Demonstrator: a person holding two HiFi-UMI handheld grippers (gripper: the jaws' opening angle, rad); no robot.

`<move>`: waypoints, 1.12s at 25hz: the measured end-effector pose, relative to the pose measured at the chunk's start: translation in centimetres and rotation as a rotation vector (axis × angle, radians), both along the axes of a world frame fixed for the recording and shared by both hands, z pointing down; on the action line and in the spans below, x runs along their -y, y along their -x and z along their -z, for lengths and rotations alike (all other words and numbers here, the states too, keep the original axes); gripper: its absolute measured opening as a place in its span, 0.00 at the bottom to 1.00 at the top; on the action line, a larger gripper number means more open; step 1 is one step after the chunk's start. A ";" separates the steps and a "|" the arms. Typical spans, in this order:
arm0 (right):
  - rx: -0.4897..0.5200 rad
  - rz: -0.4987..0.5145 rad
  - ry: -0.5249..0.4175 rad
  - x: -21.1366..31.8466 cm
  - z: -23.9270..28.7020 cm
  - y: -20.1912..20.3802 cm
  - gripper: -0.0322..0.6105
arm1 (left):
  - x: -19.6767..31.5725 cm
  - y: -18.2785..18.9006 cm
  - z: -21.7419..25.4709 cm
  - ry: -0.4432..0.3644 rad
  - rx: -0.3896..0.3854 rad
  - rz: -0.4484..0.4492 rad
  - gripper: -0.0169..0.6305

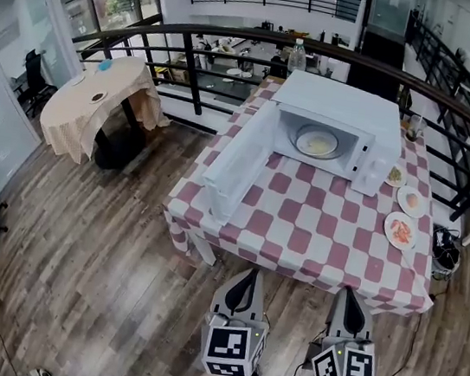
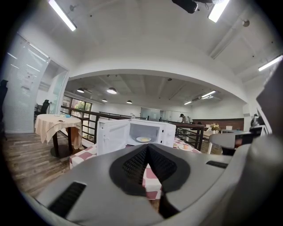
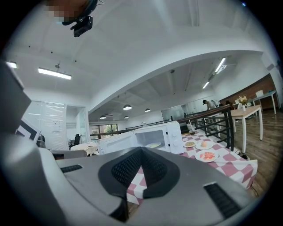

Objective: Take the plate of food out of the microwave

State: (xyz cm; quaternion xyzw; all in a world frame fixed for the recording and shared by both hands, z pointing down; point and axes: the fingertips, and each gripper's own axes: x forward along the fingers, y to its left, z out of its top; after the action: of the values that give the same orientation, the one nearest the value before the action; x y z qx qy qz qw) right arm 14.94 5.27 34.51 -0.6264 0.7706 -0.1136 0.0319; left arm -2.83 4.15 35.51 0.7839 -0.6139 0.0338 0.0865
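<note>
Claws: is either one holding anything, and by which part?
Nothing is held. The left claw and right claw are both shut and empty; the plate sits inside the open microwave.

Wood plank floor (image 1: 73, 272), black railing (image 1: 223, 32) across top, beige-clothed round table (image 1: 89, 113) upper left, windows (image 1: 123, 1) behind.
</note>
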 end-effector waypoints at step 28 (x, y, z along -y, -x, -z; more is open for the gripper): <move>-0.001 -0.078 0.017 18.8 -0.6 -0.2 0.04 | 20.3 -1.0 -0.3 0.014 -0.019 -0.096 0.05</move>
State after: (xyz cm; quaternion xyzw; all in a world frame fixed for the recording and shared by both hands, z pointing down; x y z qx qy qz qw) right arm 15.14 -13.52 35.15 -0.6562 0.7445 -0.1187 0.0307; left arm -1.80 -16.15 35.83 0.8120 -0.5746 0.0346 0.0960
